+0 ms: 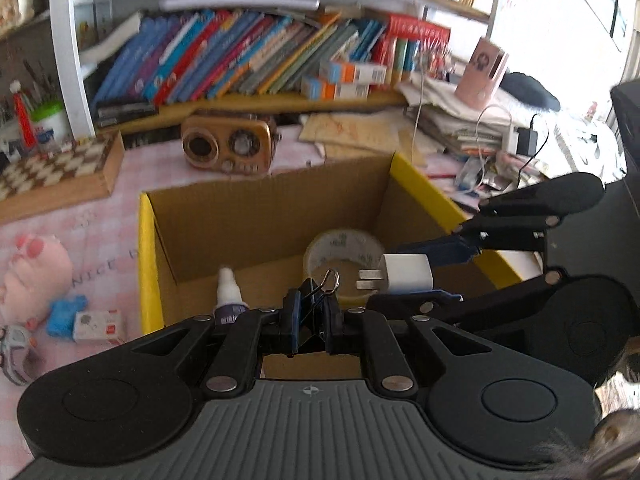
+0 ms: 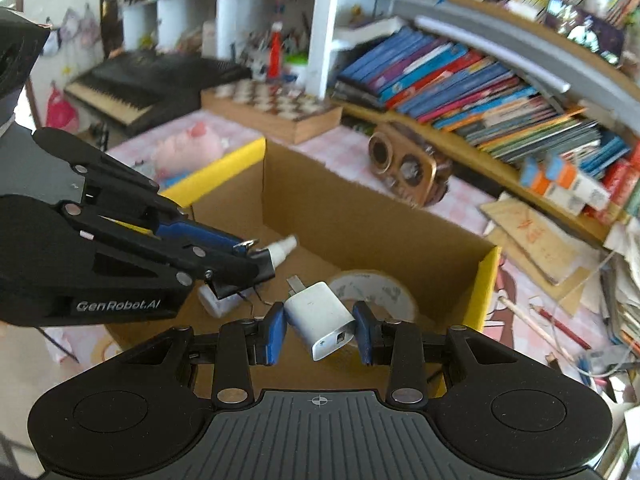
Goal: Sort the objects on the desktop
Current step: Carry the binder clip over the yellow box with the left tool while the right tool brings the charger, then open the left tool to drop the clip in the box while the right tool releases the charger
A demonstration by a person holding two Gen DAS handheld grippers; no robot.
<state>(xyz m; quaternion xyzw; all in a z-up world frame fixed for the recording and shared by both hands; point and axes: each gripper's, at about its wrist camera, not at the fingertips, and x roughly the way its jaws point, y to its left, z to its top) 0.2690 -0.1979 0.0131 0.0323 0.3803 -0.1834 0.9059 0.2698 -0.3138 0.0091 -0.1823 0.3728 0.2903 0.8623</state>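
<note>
The open brown cardboard box with yellow-faced flaps [image 1: 256, 236] stands on the pink checked tablecloth [image 1: 80, 216] in front of the bookshelf, top open, so it serves as the collection bin for the sorting task. Both tools are positioned over its opening and angled downward into it, which suits a drop into the box rather than a placement on the table.

Inside the box, a roll of clear packing tape [image 2: 384, 292] lies flat on the floor, and a small white spray bottle with a dark label [image 1: 228, 296] rests on its side near the left wall. Both appear already sorted.

The right gripper [image 2: 320, 330] is closed on a white plastic USB wall charger with two metal prongs [image 2: 320, 316]. The blue pads press its two flat sides, and the charger sits tilted, prongs pointing away from the camera, directly above the tape roll.

The left gripper [image 1: 310, 326] is fully closed on a black metal binder clip with a silver wire handle [image 1: 316, 296]. The pads clamp the clip body, leaving the wire loop upright and free above the jaws.

Judgement: both items are at the release stage, and opening the jaws should let each fall into the box.
</note>
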